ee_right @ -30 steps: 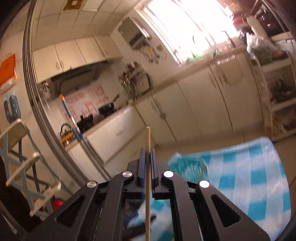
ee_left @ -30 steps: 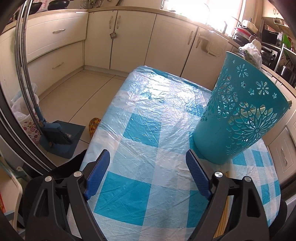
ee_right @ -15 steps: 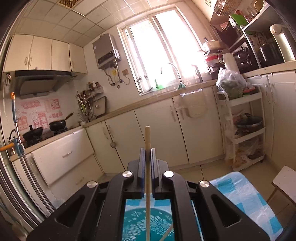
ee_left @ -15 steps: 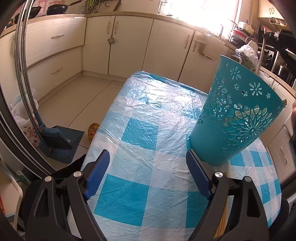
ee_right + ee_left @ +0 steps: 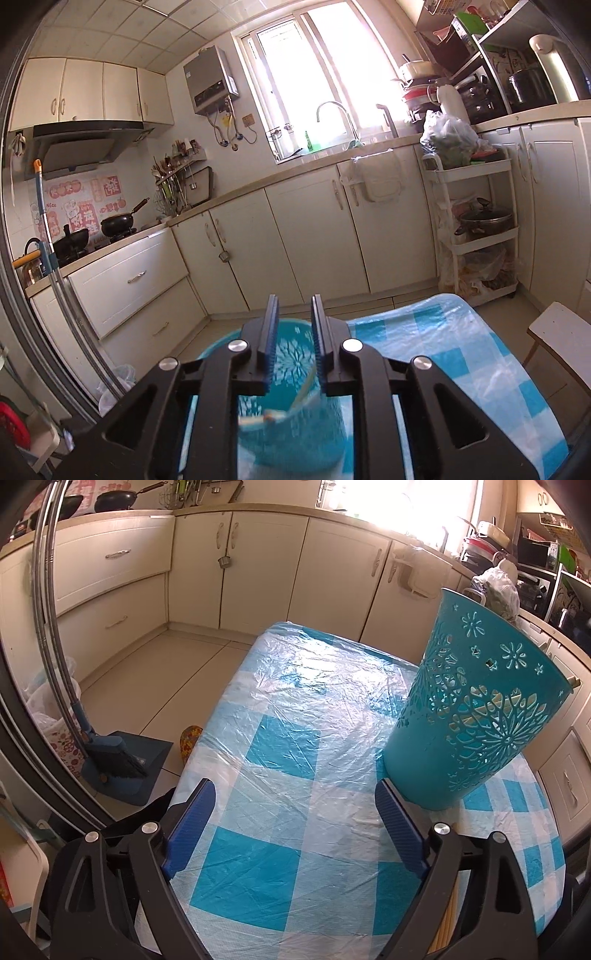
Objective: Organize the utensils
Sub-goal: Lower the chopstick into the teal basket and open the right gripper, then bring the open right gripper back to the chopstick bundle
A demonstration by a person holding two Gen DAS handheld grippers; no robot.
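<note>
A teal cut-out basket (image 5: 476, 716) stands upright on the blue-checked table (image 5: 280, 716), right of my left gripper (image 5: 295, 794). That gripper hangs open over the cloth, holding nothing. Pale wooden chopsticks (image 5: 448, 915) lie on the table under its right finger. My right gripper (image 5: 294, 306) hovers just above the basket (image 5: 221, 343), its jaws opening with nothing between them. A wooden chopstick (image 5: 306, 387) leans inside the basket, blurred.
A broom and dustpan (image 5: 118, 760) lean on the floor left of the table. A white stool (image 5: 557, 332) stands by the table's right side. Cream cabinets (image 5: 258, 572) and a white trolley (image 5: 476, 229) line the walls beyond.
My right gripper dipped toward the basket and its jaws parted, letting go of the chopstick, which now lies inside the basket. The left gripper kept still.
</note>
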